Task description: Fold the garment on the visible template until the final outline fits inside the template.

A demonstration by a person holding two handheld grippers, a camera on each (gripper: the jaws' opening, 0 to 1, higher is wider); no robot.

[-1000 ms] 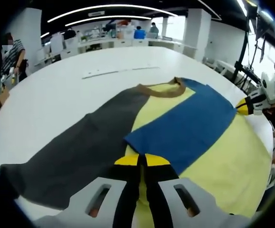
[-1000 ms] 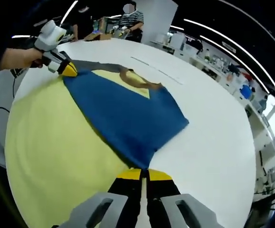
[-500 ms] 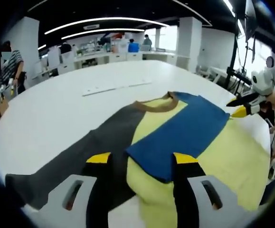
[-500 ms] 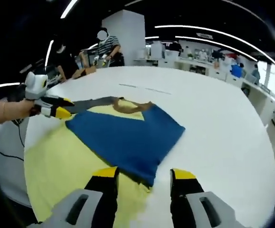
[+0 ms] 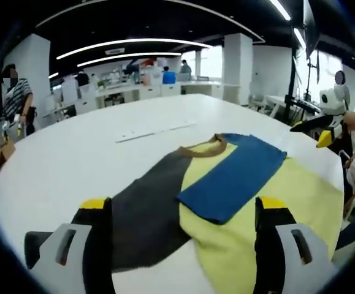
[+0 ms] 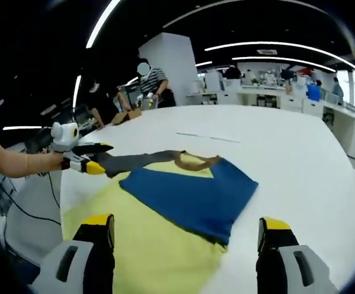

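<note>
Left claw [image 5: 183,211] stands wide open, its grey jaws tipped in yellow and black, with nothing between them; right claw [image 6: 186,228] is likewise spread and empty. Each also appears held aloft at the edge of the other's view. Garment [image 5: 226,184], a soft knit top with a tan ribbed collar, lies flat on the yellow template [image 5: 287,193]: a blue panel is folded across its middle, and a dark grey sleeve [image 5: 143,211] trails off the template onto the bare table [image 5: 73,159]. Table is white, smooth and broad, with a thin pale strip [image 5: 156,130] lying farther back. Beyond it, an open-plan room with curved ceiling lights, white columns, benches and standing people [image 6: 152,86].
</note>
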